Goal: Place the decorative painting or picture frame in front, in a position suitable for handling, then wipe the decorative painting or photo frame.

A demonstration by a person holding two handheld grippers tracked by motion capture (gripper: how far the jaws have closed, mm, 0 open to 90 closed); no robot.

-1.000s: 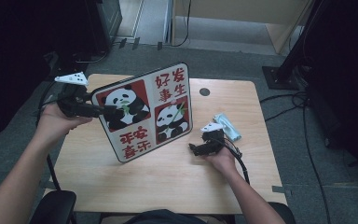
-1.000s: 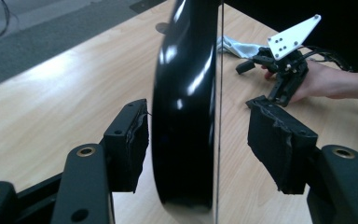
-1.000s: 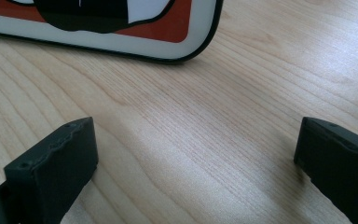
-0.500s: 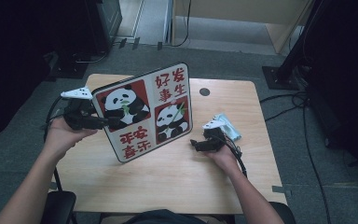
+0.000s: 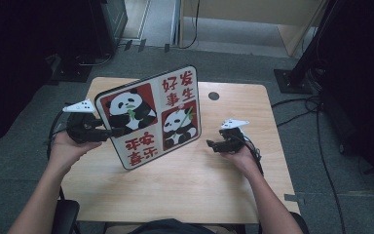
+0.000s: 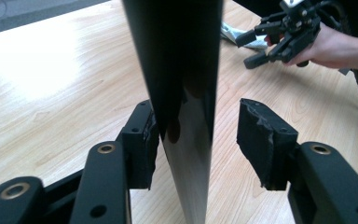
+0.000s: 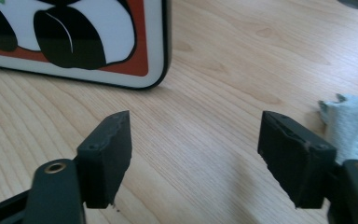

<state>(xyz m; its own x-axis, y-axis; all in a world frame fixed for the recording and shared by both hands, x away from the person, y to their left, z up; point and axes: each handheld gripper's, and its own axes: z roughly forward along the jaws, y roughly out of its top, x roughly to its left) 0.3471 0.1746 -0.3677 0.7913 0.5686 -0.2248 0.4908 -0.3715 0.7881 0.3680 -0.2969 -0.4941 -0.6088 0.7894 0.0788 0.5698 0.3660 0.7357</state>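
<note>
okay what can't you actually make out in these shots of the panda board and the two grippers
- Back of the panda board: high view, faces away from the camera.
- Board's printed front: left gripper view, seen edge-on, dark and glossy.
- Whether the left hand-held gripper clamps the board: one pad touches, the other stands off.
- Pale cloth: right gripper view, cut by the edge and a jaw.
- Right hand-held gripper: nothing between the jaws.

The panda board (image 5: 148,117), standing on edge just ahead of the left gripper (image 5: 112,130), bears red Chinese characters: "好事发生" in its upper right white panel, and four more in the lower left panel, of which "平安" reads clearly.
</note>
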